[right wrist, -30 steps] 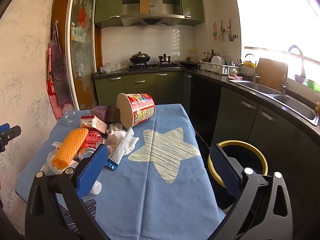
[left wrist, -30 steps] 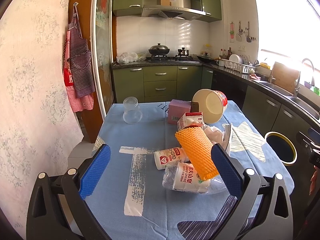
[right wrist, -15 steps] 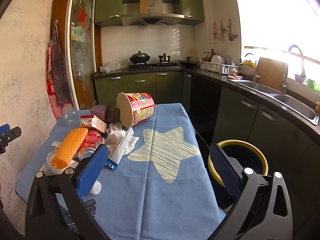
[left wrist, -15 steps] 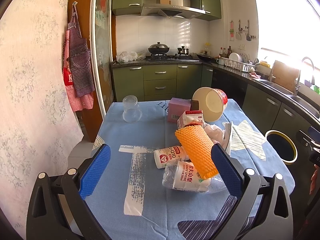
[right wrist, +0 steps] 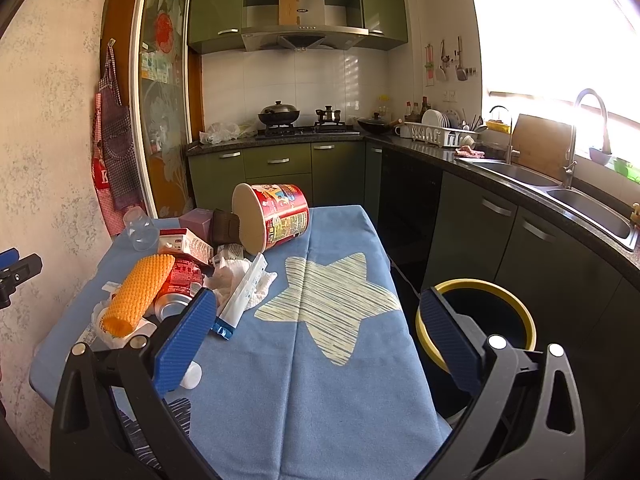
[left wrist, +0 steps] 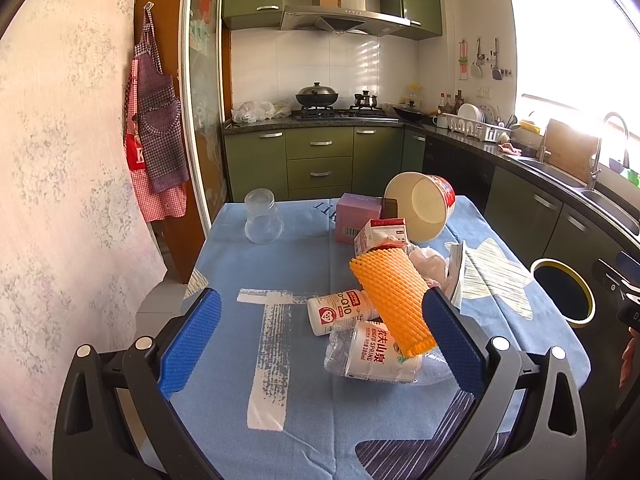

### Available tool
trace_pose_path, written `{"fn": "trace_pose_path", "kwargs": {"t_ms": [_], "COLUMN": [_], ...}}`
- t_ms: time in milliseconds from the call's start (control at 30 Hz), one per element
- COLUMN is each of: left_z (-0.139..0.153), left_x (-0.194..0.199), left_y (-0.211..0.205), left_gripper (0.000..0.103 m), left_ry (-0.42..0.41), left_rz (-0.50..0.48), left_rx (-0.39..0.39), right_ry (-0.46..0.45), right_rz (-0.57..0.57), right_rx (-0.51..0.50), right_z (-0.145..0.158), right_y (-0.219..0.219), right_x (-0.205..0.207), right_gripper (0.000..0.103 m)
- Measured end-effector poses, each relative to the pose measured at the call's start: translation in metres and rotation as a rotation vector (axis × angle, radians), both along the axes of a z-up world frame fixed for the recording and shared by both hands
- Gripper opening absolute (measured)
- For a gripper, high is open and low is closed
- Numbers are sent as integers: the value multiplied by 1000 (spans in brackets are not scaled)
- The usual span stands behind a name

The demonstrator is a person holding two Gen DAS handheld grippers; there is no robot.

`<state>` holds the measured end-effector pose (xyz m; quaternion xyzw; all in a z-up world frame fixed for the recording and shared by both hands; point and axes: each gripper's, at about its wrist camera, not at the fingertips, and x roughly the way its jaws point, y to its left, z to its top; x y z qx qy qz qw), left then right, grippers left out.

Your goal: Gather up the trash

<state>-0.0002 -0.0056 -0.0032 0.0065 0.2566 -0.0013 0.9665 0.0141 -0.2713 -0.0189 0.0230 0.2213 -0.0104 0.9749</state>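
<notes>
both tongs, left tongs (left wrist: pixel 320 336) and right tongs (right wrist: pixel 316 340), were wide and empty. trash pile (left wrist: pixel 384 300) lay mid desk (right wrist: pixel 320 400), bin (right wrist: pixel 476 320) on the floor just beside the desk. best start: pinch the orange foam net (left wrist: pixel 394 300) lightly on top.

Both grippers (left wrist: pixel 320 336) (right wrist: pixel 316 340) apparently agape, empty.

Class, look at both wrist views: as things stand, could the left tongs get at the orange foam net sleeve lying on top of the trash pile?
Probably yes. The left tongs are open and empty, and the orange foam net sleeve lies uppermost, resting on the water bottle, with nothing over it. The right-hand pad already sits beside it.
</notes>
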Motion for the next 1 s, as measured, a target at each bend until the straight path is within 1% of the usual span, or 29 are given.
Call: {"fn": "trace_pose_path", "kwargs": {"t_ms": [533, 567, 600, 700, 800, 900, 1000], "left_z": [-3, -3, -3, -5, -4, -6, -9], "left_x": [1, 2, 4, 15, 36, 66, 96], "left_y": [-1, -1, -1, 2, 8, 16, 25], "left_gripper": [99, 99, 99, 99, 99, 99, 99], "left_ry": [4, 4, 5, 10, 11, 12, 23], "left_rz": [-3, -2, -2, 2, 2, 11, 24], "left_rx": [6, 9, 11, 20, 25, 39, 44], "right_ry": [2, -1, 3, 11, 13, 23, 46], "right_rz": [0, -3, -4, -4, 4, 27, 60], "right_rx": [2, -19, -4, -17, -46, -64, -92], "right_z": [-1, 0, -1, -5, -5, -3, -1], "right_y": [-1, 0, -1, -1, 3, 10, 21], "right_x": [1, 2, 1, 8, 21, 45, 79], "right_gripper": [97, 97, 97, 97, 97, 97, 97]}}
